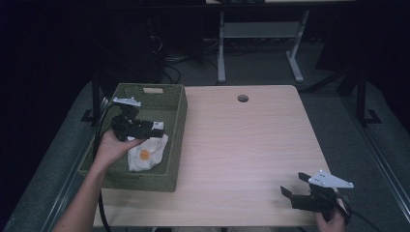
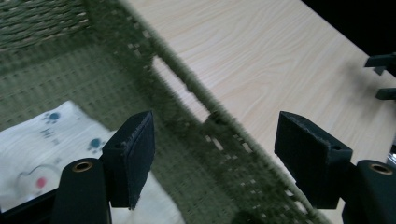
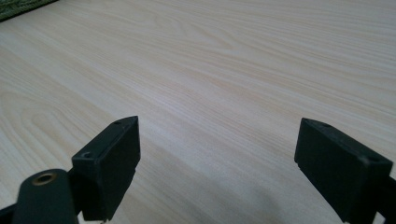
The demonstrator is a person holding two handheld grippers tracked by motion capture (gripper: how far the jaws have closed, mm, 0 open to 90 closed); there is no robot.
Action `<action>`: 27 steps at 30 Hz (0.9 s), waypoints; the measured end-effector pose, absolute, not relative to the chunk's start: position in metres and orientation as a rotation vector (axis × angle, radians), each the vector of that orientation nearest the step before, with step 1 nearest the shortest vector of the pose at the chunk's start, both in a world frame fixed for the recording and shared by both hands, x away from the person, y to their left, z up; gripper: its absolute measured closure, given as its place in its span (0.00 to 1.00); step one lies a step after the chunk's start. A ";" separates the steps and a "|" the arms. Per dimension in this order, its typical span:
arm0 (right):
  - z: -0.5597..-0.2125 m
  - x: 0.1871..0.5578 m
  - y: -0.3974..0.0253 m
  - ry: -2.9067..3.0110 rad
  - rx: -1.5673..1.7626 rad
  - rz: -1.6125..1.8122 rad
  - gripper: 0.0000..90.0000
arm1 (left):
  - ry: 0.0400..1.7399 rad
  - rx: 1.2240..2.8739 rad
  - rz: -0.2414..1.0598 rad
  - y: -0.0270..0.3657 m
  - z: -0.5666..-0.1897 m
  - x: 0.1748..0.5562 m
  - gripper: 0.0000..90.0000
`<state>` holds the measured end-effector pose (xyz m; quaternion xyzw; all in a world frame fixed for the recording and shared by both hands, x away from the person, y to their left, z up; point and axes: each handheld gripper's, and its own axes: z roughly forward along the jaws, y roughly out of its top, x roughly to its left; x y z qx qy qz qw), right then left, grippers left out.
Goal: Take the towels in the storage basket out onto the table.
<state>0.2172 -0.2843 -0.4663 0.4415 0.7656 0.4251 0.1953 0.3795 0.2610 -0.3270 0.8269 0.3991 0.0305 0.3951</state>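
**Hand-held grippers, basket and cloth on counter**

Left hand-held gripper: held over the green woven basket, jaws spread, nothing between them. White printed cloth: laid crumpled in the basket's near half, just below that gripper. Right hand-held gripper: held at the near right corner of the wooden counter, jaws spread, well apart from the basket.

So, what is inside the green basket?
A white cloth with small prints lies on the floor of the basket. The left hand-held gripper hangs open above it and covers part of the cloth. What lies under the cloth cannot be seen.
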 end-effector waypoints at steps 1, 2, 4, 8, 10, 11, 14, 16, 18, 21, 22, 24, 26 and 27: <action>-0.466 0.217 -0.284 2.147 1.238 1.192 0.15 | 1.017 2.100 0.089 0.263 -0.328 0.380 0.32; -0.466 0.217 -0.284 2.146 1.237 1.193 0.15 | 1.030 2.099 0.094 0.264 -0.329 0.380 0.32; -0.466 0.217 -0.284 2.146 1.236 1.194 0.15 | 1.047 2.109 0.103 0.266 -0.331 0.382 0.33; -0.466 0.218 -0.281 2.157 1.213 1.184 0.15 | 1.088 2.107 0.105 0.273 -0.337 0.385 0.33; -0.466 0.217 -0.279 2.164 1.207 1.180 0.15 | 1.111 2.114 0.109 0.276 -0.341 0.386 0.33; -0.466 0.218 -0.279 2.166 1.201 1.181 0.15 | 1.118 2.128 0.116 0.277 -0.342 0.387 0.34; -0.466 0.218 -0.279 2.165 1.203 1.181 0.15 | 1.162 2.163 0.127 0.280 -0.349 0.390 0.34; -0.466 0.218 -0.279 2.161 1.206 1.182 0.15 | 1.187 2.178 0.133 0.281 -0.353 0.392 0.33; -0.466 0.218 -0.279 2.161 1.206 1.185 0.15 | 1.222 2.186 0.130 0.282 -0.358 0.394 0.32; -0.466 0.218 -0.279 2.159 1.207 1.183 0.15 | 1.256 2.217 0.141 0.282 -0.364 0.397 0.32; -0.466 0.218 -0.279 2.161 1.206 1.181 0.15 | 1.270 2.247 0.155 0.281 -0.367 0.398 0.31; -0.466 0.218 -0.278 2.164 1.200 1.179 0.15 | 1.295 2.267 0.150 0.282 -0.371 0.401 0.31; -0.466 0.218 -0.278 2.169 1.195 1.179 0.15 | 1.322 2.281 0.147 0.282 -0.374 0.403 0.32; -0.466 0.218 -0.278 2.169 1.194 1.181 0.15 | 1.331 2.286 0.149 0.282 -0.375 0.404 0.32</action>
